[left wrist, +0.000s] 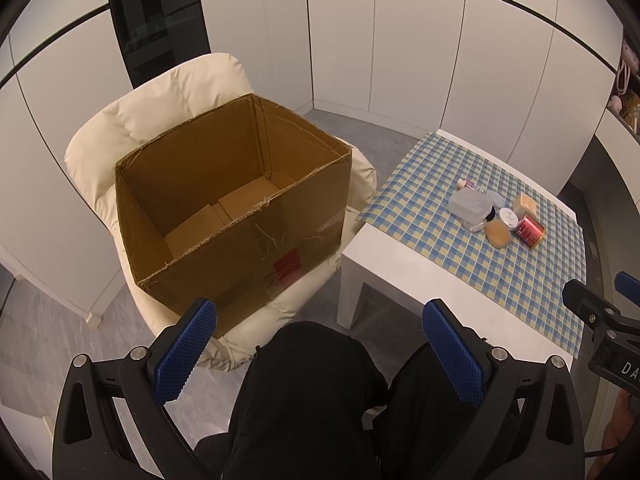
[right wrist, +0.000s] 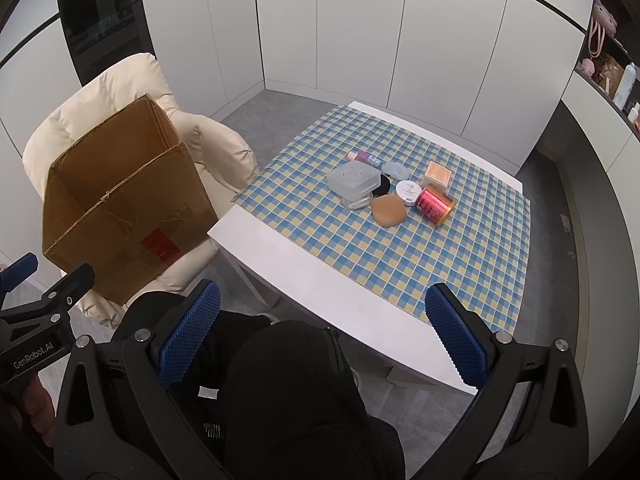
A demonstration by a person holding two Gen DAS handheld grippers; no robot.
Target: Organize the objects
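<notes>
An open cardboard box point(left wrist: 224, 216) point(right wrist: 120, 208) stands empty on a cream armchair point(left wrist: 132, 120) point(right wrist: 80, 104). On the checked cloth of a white table point(right wrist: 320, 280) point(left wrist: 392, 256) lies a cluster: a red can point(right wrist: 434, 204) point(left wrist: 530, 232) on its side, a tan oval sponge point(right wrist: 388, 210) point(left wrist: 498, 234), a clear plastic lidded jar point(right wrist: 354, 182) point(left wrist: 470, 204), a white round compact point(right wrist: 408, 192), an orange block point(right wrist: 438, 174) point(left wrist: 525, 203), a small pink bottle point(right wrist: 362, 157). My left gripper point(left wrist: 320, 356) and right gripper point(right wrist: 320, 340) are both open and hold nothing, well short of the objects, above a person's dark-clothed knees.
White cabinet walls point(right wrist: 360, 40) surround the grey floor. A shelf point(right wrist: 612, 72) with bags and bottles sits at the upper right. The person's legs point(left wrist: 312, 392) fill the space under both grippers. The other gripper's body point(left wrist: 600, 320) shows at the right edge of the left wrist view.
</notes>
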